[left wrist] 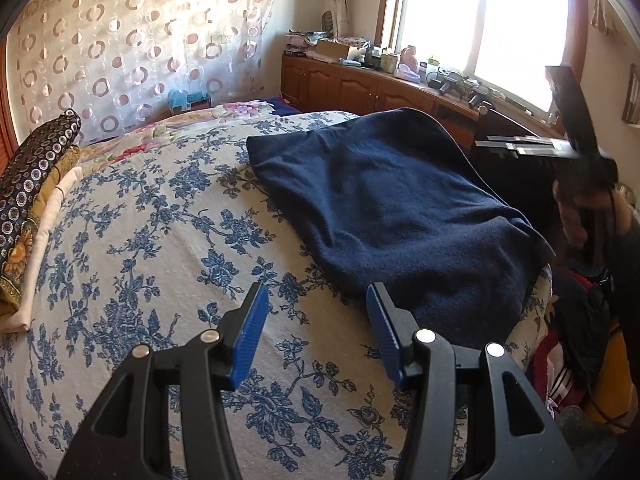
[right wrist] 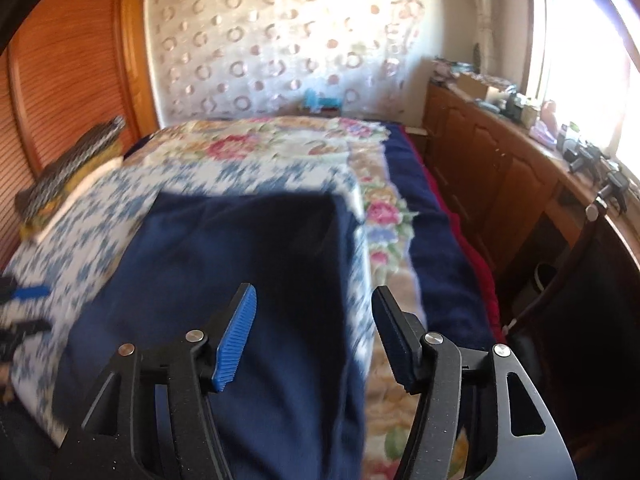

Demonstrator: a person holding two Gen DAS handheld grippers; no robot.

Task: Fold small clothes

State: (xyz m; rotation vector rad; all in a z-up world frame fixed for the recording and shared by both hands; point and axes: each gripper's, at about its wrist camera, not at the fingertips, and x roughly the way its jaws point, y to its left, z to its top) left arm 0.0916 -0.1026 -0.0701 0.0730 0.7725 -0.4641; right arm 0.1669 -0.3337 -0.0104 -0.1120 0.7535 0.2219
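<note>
Bedding in a blue-and-white floral print covers the bed (left wrist: 168, 216), with a pink-flowered quilt (right wrist: 280, 144) toward its far end. A circle-patterned curtain (left wrist: 132, 40) hangs behind, and wooden cabinets (left wrist: 352, 88) run under a bright window (left wrist: 480, 20). One navy garment (left wrist: 392, 208) lies flat along the bed's right edge, its long axis running from the near edge toward the far end. One stack of folded cloths (left wrist: 36, 208) sits at the left edge. Two tools show: the left hand-held gripper (left wrist: 318, 332) hovers with jaws apart and empty beside the garment's near corner; the right hand-held gripper (right wrist: 314, 336) stands wide above it, gripping nothing.
</note>
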